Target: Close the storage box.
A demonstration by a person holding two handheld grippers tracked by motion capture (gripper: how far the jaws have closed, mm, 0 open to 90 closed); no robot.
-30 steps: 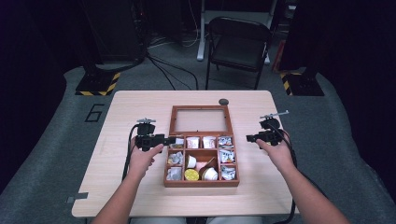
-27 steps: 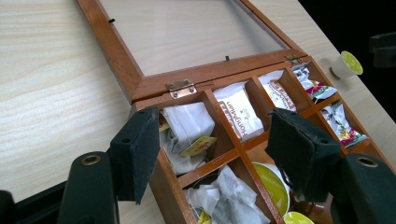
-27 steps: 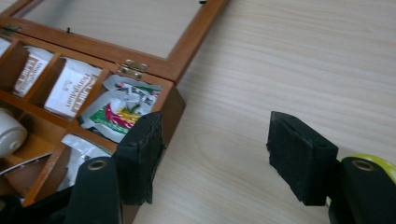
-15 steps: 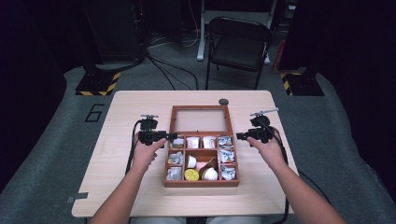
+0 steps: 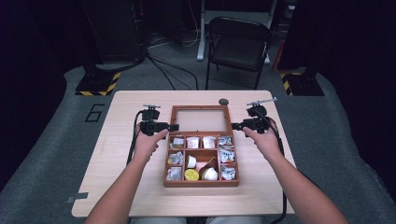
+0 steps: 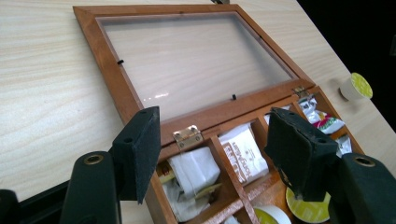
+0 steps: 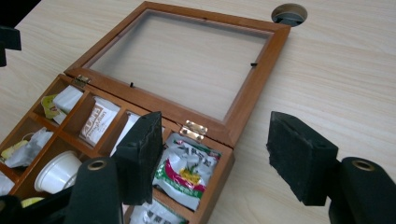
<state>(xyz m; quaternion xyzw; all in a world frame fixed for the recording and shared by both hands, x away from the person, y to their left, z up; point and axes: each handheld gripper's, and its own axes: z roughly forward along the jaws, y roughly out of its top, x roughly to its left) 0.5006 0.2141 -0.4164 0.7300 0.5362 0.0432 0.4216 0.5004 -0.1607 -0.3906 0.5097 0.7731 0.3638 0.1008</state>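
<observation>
I'm looking at a pale wood table point(image 5: 121, 182) sitting on grey floor. A brown wooden box point(image 5: 201, 183) is lying open near the middle, its glass lid point(image 5: 201, 120) lying flat on the tabletop behind it. A small round grommet point(image 5: 223, 101) is sitting just past the lid near the far edge. In the left gripper view a lone pod point(image 6: 356, 87) is resting on the table beside the box.

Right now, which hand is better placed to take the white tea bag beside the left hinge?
Left: the left tongs hang open over that tea bag; the right tongs are at the box's far side.
</observation>
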